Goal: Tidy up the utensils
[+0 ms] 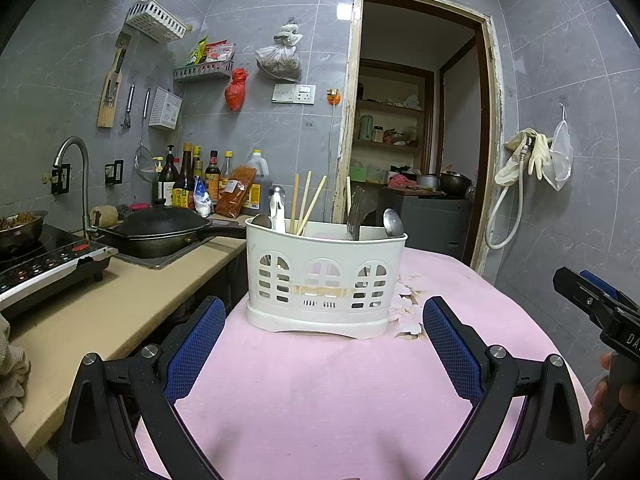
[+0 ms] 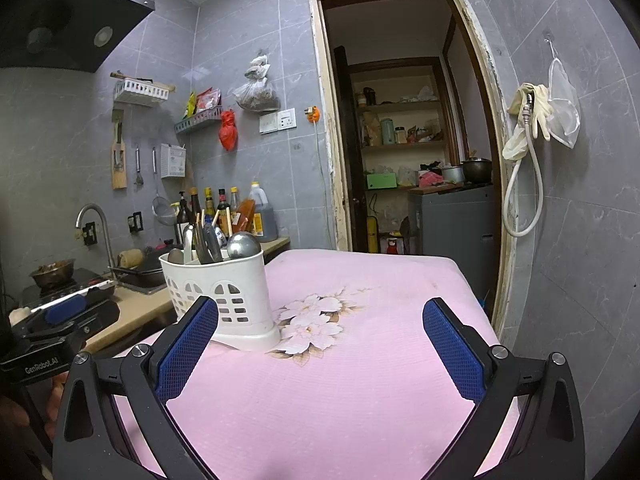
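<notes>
Utensils (image 1: 320, 208) ahead of my left fingers (image 1: 450, 344) — stiff, slick metal; I'd grip handles — both pairs spread, empty.

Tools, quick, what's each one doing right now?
Left tool: open, holding nothing.
Right tool: open, holding nothing.

The pink tabletop (image 2: 360, 380) lies bare ahead of the right gripper (image 2: 320, 344), while the white utensil caddy (image 1: 326, 276) stands squarely before the left gripper (image 1: 324, 340), with the counter (image 1: 120, 304) just beside.
</notes>
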Motion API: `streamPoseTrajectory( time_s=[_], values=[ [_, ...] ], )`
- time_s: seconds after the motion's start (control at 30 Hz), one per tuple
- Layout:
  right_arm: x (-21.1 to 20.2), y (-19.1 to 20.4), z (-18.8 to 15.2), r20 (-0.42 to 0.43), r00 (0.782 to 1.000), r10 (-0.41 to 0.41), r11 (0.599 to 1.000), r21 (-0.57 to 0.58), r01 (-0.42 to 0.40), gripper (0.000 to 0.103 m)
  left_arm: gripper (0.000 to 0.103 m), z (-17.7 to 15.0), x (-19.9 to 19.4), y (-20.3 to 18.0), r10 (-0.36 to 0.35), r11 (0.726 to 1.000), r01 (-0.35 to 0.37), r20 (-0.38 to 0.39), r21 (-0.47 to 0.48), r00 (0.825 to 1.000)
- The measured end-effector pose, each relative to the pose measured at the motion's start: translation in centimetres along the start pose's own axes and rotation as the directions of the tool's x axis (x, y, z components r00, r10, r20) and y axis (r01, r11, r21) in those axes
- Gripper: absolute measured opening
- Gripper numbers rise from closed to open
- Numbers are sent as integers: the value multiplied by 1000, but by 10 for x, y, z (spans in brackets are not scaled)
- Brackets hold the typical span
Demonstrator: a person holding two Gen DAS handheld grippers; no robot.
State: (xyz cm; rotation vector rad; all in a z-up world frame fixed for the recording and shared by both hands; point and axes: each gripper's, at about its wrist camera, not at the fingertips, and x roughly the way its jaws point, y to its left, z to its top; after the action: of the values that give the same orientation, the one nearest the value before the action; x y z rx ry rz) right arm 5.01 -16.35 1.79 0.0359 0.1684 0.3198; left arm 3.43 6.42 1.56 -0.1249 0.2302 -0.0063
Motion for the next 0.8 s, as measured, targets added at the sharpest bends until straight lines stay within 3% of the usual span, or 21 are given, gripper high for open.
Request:
streamPoseTrajectory(
  time_s=[0.8],
  values=[
    [1,1,-1,-4,1000,-2,1000,0,2,103,97,-1,-1,0,-2,1000,2,1,6,1000]
  ],
)
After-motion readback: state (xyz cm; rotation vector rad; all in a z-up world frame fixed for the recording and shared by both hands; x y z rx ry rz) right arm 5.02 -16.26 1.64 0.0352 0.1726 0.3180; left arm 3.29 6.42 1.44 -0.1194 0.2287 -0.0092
